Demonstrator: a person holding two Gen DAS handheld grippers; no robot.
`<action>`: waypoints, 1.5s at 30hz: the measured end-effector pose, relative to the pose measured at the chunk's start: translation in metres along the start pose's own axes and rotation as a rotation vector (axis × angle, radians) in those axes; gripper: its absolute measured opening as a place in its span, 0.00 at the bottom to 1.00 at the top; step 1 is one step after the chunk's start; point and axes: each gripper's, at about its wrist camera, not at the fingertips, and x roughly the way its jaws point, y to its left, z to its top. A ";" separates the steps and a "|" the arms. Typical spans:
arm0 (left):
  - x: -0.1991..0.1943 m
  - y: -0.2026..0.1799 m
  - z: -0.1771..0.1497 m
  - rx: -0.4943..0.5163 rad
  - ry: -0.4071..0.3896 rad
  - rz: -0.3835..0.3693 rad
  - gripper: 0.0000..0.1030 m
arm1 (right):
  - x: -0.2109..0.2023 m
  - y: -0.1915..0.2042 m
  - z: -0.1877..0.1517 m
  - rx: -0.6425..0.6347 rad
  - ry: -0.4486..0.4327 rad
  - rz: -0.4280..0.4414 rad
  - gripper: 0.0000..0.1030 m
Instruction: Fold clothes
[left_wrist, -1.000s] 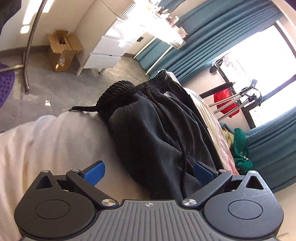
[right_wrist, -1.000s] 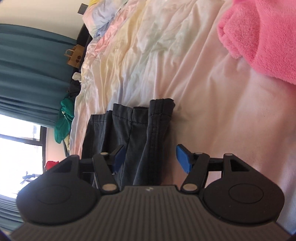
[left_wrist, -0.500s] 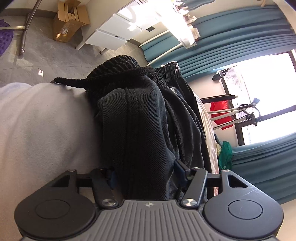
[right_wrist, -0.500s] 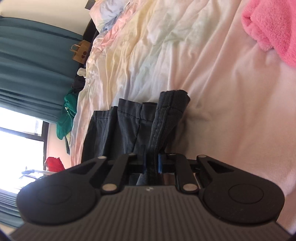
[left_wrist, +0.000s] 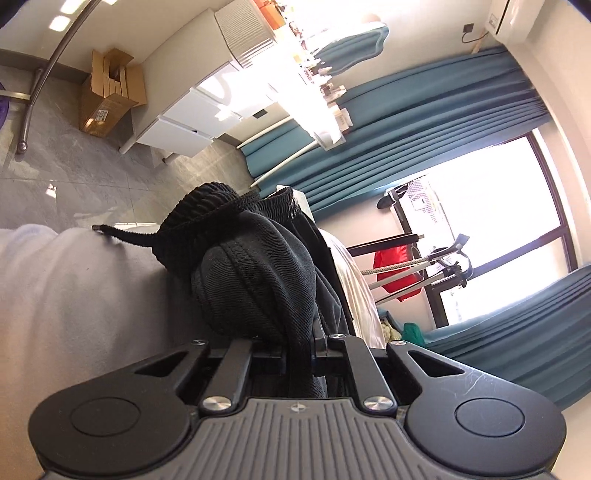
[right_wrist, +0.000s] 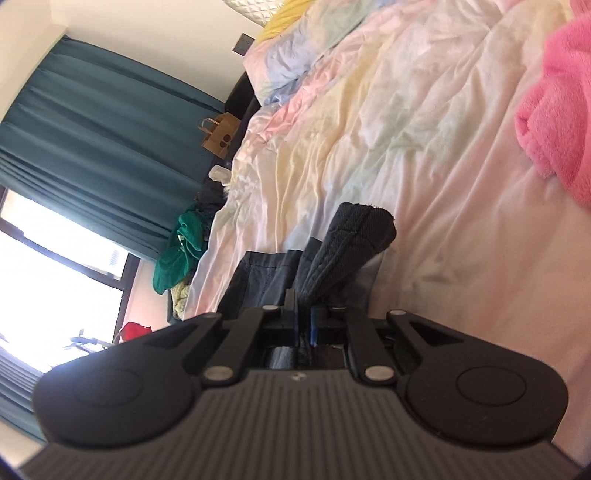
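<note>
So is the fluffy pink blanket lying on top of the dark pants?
No, the fluffy pink blanket lies apart on the pale bedsheet, away from the dark pants.

The black trousers (left_wrist: 258, 280) lay bunched at frame centre on the bed, ribbed waistband and drawstring toward upper left; a stitched hem (right_wrist: 351, 243) stood raised mid-frame.

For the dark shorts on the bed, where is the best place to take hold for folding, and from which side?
Grip the shorts at their two ends: the ribbed waistband and the stitched hem. Both are thick edges that bunch into a ridge a claw can pinch. Come in low along the bed, as the left claw and right claw sit now.
</note>
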 end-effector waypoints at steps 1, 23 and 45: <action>0.003 -0.008 0.004 -0.009 -0.002 -0.005 0.10 | -0.001 0.006 0.002 -0.020 -0.002 0.013 0.08; 0.390 -0.238 -0.003 0.265 0.054 0.199 0.11 | 0.318 0.174 0.003 -0.241 -0.013 -0.161 0.07; 0.299 -0.147 0.016 0.163 0.176 0.038 0.85 | 0.224 0.108 0.032 -0.079 0.090 0.087 0.59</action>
